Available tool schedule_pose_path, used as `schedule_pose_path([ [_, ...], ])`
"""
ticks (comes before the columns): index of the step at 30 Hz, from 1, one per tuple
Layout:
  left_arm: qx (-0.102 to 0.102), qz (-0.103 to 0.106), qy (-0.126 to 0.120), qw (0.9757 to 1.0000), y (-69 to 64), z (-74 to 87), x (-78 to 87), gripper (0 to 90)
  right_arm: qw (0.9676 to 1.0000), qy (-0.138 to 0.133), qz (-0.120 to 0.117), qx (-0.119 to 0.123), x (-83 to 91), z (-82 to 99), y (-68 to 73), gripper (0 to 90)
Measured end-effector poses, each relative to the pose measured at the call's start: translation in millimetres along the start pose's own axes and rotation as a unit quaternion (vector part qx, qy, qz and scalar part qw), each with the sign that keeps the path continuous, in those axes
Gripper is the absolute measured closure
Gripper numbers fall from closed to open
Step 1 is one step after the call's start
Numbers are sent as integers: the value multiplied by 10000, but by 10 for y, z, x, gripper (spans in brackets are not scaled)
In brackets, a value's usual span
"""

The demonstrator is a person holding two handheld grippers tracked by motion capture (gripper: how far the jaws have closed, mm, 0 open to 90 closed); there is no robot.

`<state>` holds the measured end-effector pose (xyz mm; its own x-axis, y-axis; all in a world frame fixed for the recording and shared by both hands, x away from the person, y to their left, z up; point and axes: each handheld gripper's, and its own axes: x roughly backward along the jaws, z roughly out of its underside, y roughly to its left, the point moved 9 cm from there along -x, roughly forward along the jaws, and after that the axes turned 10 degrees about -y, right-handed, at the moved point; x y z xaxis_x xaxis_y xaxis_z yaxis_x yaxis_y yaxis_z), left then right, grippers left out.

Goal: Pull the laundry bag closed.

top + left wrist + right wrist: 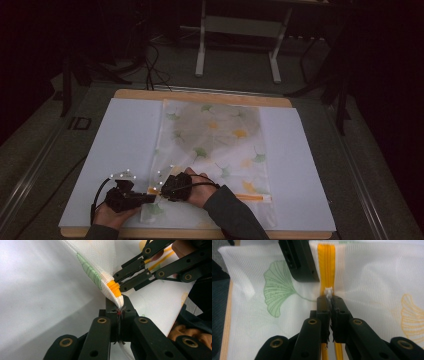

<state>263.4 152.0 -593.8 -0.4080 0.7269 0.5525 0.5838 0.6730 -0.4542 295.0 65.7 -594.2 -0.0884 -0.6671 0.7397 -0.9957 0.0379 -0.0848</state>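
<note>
Left tool (pixel 150 196) is clamped tight on the mesh bag's (pixel 220 145) near left corner, by the orange zipper (pixel 114 288). Just right of it, the right tool (pixel 161 186) pinches the white zipper pull (pixel 328 292). The bag lies flat on the counter (pixel 120 150).

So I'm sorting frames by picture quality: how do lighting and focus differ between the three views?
High view: dim, the room black, only the white table cover and mesh bag lit, soft. Left gripper view: bright, the cover glaring, near links blurred. Right gripper view: evenly lit, orange zipper sharp.
</note>
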Motion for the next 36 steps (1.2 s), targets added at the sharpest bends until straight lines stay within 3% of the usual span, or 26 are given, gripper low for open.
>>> schedule_pose_path([
  [13,50,33,-124,9999,0,-24,31,881,10000,17,12,-72,34,51,-17,865],
  [36,58,102,-183,9998,-9,-40,54,881,9997,164,143,127,80,104,-21,900],
])
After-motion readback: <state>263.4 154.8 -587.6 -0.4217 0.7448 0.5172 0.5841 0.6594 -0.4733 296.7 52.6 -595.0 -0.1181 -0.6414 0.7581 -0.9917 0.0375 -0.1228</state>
